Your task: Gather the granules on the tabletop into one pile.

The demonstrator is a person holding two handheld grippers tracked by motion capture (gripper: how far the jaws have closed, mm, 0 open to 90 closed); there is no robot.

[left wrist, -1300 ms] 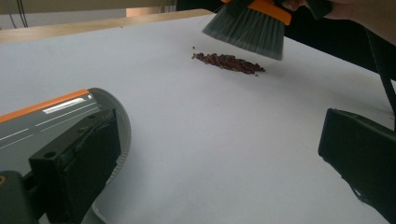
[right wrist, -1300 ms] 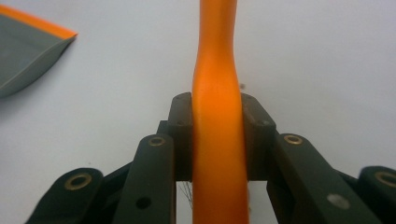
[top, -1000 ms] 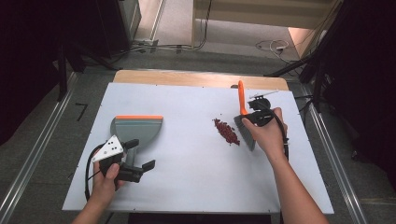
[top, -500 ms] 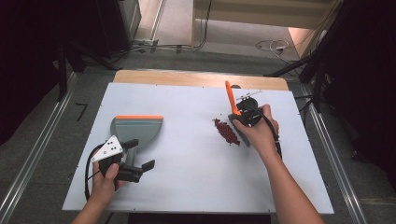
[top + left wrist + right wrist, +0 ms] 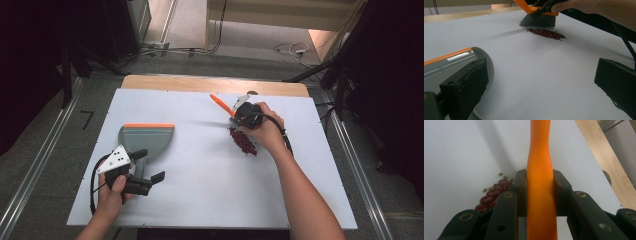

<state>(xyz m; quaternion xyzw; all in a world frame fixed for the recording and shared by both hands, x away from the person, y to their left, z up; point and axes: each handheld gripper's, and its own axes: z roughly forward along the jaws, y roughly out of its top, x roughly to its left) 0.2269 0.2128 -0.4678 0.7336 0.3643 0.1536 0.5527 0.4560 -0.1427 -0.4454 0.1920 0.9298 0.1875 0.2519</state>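
The bench [image 5: 200, 200] spreads white under me, its wooden far edge at twelve o'clock. On its left half, toward nine o'clock from the middle, lies the dustpan [image 5: 145, 140], grey with an orange lip, mouth turned to twelve o'clock. My left gripper [image 5: 135, 172] sits at the dustpan's six o'clock end; in the left gripper view one jaw lies against the grey handle and the other stands well off to the side over bare bench, so these jaws are wide and clamp nothing.

My right gripper [image 5: 235, 114] is at about one o'clock from the bench's middle. Its jaws are closed tight on the brush [image 5: 220, 104], whose orange handle runs straight up between the pads in the right gripper view [image 5: 541, 195] and points to ten o'clock in the high view. In the left gripper view the dark bristles [image 5: 537, 21] rest on the bench just behind the beans.

The beans [image 5: 242, 142], dark red with a few small greenish ones, lie in a short streak just at five o'clock from the brush, well apart from the dustpan.
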